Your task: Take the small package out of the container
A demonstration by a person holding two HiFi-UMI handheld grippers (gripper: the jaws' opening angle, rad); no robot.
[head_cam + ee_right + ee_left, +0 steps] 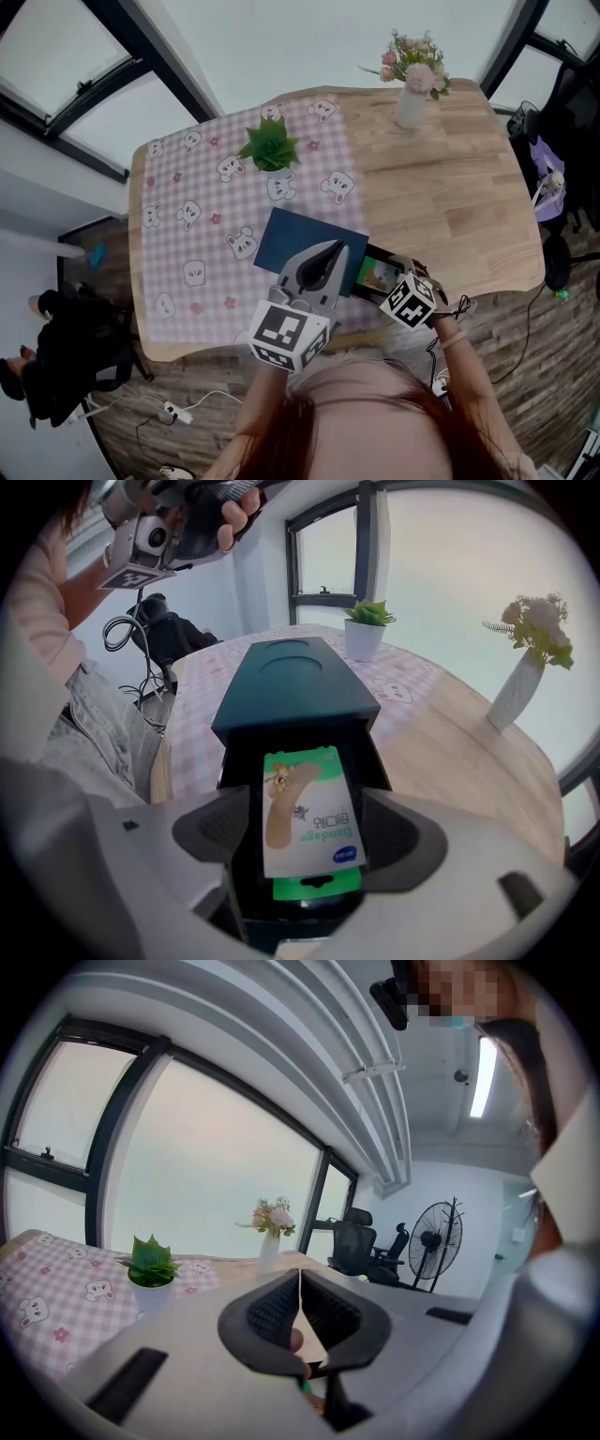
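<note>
A dark blue-green box, the container [300, 246], lies on the table with its drawer [380, 275] pulled out toward me. In the drawer lies the small package [307, 803], a white and green bandage packet. My right gripper [309, 832] stands open low over the drawer, one jaw on each side of the packet, and the pads do not press on it. In the head view the right gripper [398, 281] sits at the drawer's near end. My left gripper [333, 251] hangs above the box lid, its jaws shut with nothing held [299, 1283].
A potted green plant [270, 150] stands on the pink checked cloth [187, 234] behind the box. A white vase of flowers [412, 89] stands at the far right of the wooden table [450, 187]. The table's front edge runs just under my grippers.
</note>
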